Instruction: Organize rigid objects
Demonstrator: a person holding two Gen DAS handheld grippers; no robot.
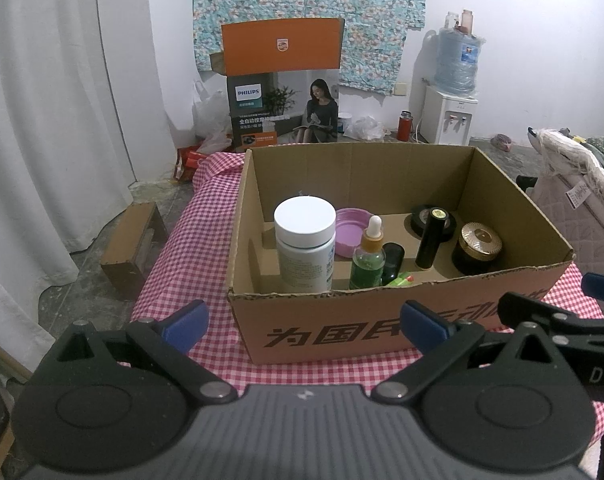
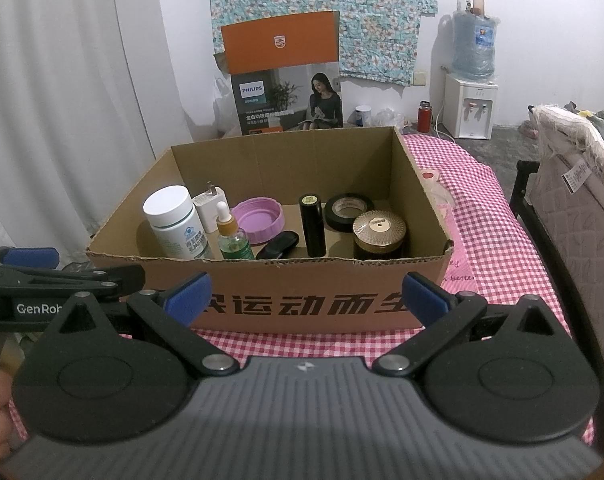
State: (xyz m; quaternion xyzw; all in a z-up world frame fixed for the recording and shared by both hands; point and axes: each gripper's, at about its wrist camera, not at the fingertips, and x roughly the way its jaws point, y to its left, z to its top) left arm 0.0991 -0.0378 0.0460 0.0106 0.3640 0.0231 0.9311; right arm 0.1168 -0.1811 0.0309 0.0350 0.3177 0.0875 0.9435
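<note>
Blue-padded left gripper [image 1: 304,322] and right gripper [image 2: 306,294]: both spread wide, holding nothing, hovering before cardboard box [image 1: 342,320] near edge. Inside box: white bottle [image 2: 173,222] at near-left corner, dropper bottle [image 2: 231,232], black tube [image 2: 312,224], gold-lidded jar [image 2: 379,234] upright, likely already sorted.

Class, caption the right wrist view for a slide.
Open right tongs face a cardboard box holding bottles, jars and tape.

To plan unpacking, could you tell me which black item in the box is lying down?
The small black case beside the dropper bottle; the black tube stands upright.
</note>
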